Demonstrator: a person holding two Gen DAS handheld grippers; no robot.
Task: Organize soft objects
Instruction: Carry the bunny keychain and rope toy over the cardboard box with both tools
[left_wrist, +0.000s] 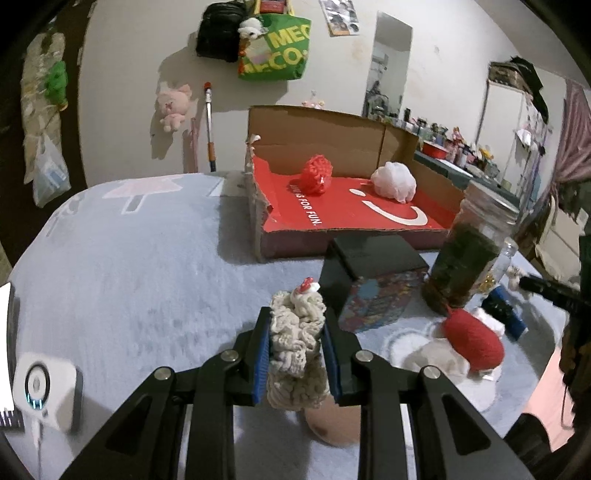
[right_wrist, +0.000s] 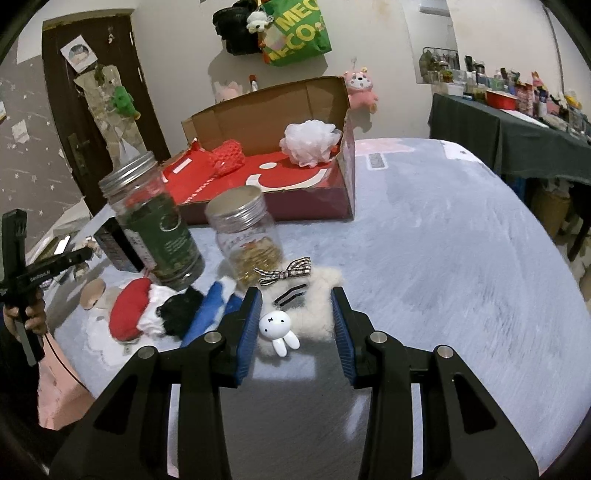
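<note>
The left gripper (left_wrist: 295, 354) squeezes a beige knitted scrunchie (left_wrist: 295, 347) between its blue pads. It looks light, soft and squashy, so a hold around its fat middle should do, and it should not break if it drops. The cardboard box (left_wrist: 332, 125) waits at 12 o'clock, with a red puff (left_wrist: 316, 174) and a white puff (left_wrist: 393, 181) inside. The right gripper (right_wrist: 295, 325) is open and holds nothing. A fuzzy white clip with a bunny (right_wrist: 291, 314) lies between its fingers. It looks fluffy, with hard bits on top.

hidden: pink round object (left_wrist: 334, 424) behind beige scrunchie (left_wrist: 295, 350) | blurred: shelf clutter (right_wrist: 517, 85)
</note>
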